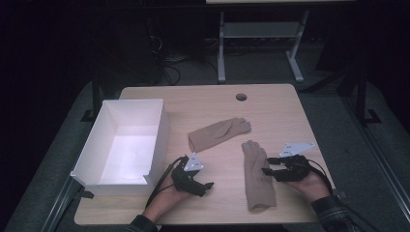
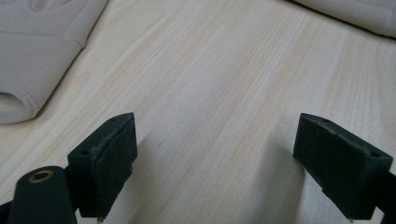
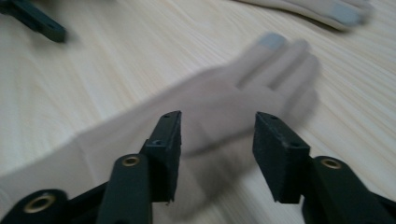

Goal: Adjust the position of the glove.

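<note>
Box (image 1: 126, 145) left; two gloves (image 1: 257, 176) right, on table (image 1: 270, 104).

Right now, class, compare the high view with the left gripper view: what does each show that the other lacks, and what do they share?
High view alone: the white box at the table's left, the cable hole, the person's hands, the right gripper beside the near beige glove.

Left gripper view alone: the left gripper close up, jaws open over bare wood, its pads visible.

Both: the wooden table, the far beige glove.

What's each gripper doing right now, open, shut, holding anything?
Left gripper: open, holding nothing, over bare table.
Right gripper: open, above the near glove, not gripping it.
</note>
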Demonstrator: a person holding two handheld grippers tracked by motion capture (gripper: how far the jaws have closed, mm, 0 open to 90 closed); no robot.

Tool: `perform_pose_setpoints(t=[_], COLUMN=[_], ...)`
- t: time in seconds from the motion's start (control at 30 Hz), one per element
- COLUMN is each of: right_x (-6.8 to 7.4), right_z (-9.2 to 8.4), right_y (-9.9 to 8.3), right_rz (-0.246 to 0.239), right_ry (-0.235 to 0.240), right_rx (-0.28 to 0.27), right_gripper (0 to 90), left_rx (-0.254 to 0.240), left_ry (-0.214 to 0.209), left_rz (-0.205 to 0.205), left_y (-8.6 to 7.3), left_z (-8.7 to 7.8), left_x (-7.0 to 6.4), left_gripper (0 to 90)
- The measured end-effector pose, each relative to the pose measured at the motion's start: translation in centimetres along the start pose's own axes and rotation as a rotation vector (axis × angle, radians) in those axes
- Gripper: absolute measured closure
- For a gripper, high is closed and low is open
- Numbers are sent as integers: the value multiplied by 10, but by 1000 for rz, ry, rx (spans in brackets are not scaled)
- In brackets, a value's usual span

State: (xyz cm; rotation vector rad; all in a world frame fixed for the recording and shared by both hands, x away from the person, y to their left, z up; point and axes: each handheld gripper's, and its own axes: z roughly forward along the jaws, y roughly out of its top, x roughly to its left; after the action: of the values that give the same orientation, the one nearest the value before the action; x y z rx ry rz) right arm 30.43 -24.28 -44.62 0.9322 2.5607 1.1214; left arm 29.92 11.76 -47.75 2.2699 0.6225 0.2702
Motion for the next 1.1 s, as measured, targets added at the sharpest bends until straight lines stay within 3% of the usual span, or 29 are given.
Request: perform_pose_setpoints(t=[0.23,0.4,0.53,0.83,0.87,0.93,1.1], right_x=[-20,-27,-30,-30,-30,-31,-30], right_z=[-10,-11,-7,-3,-2,-1,-1], right_y=[-30,-40,-45,-47,-48,-48,-48], right_rz=[63,84,88,113,115,98,102], right_ry=[-101,-117,-164,-164,-160,-156,-154], right_rx=[-24,-33,-23,-21,-27,-21,-21], right_gripper=[314,277,240,209,170,146,141], left_rx=[0,0,-1,-2,-3,-11,25], left_ry=[-4,-2,1,11,15,21,42], left_rz=[-12,-12,-17,-25,-28,-43,-52], left_y=[0,0,0,-1,-1,0,6], left_z=[0,0,0,0,0,-1,-4], left_x=[-1,-1,-1,0,-1,-1,1], left_gripper=[129,129,127,134,143,190,305])
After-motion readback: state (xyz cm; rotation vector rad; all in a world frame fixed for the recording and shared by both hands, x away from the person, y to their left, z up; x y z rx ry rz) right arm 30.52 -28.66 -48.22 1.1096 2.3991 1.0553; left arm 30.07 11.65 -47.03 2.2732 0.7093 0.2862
